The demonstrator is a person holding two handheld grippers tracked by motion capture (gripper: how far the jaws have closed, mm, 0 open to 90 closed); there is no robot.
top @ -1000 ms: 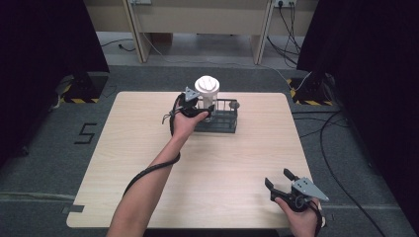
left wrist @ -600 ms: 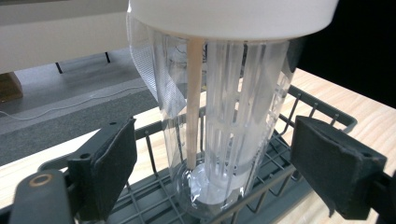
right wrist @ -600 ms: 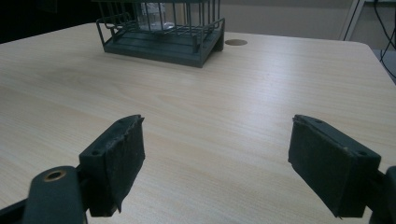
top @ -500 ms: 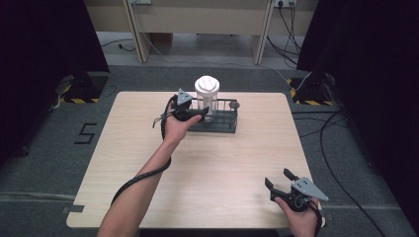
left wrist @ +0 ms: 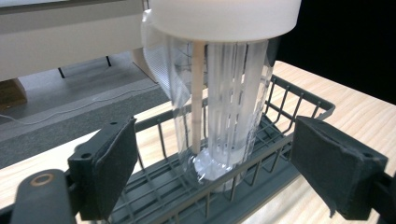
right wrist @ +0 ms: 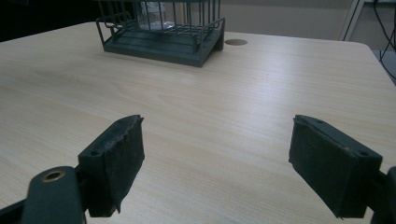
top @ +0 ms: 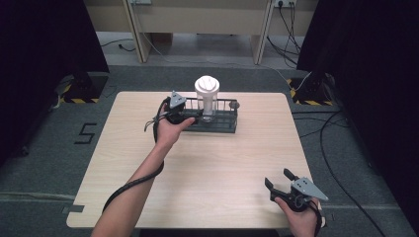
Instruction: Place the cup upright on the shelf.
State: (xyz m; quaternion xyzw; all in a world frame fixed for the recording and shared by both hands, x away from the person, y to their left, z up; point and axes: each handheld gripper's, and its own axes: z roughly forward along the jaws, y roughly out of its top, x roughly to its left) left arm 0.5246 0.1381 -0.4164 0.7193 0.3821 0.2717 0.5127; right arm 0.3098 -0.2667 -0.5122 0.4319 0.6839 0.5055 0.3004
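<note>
We work across the counter (top: 207,163) from left to right.

Left side, far half: our left hand-held gripper (top: 190,116) sits at the left end of the dark wire rack (top: 225,123). Its jaws stand wide apart with nothing between the pads. In the left gripper view the pads (left wrist: 114,170) flank the rack's near rail without touching the cup.

Centre, far edge: the rack lies flat on the counter, long side facing us. A clear plastic cup (top: 207,98) with a white lid stands upright in the rack's left part. Left gripper view: the cup (left wrist: 224,102) rests on the rack's wire floor, a thin pale stick inside it leaning close to its wall. Cup and gripper are just apart, the cup straight ahead of the open jaws.

A small round hole (top: 234,104) in the counter sits just past the rack's right end.

Right side, near corner: our right hand-held gripper (top: 280,180) is held low over the counter, well apart from the rack, jaws wide open and empty. In the right gripper view bare wood lies between the pads (right wrist: 121,161), the rack (right wrist: 163,32) far ahead.
</note>
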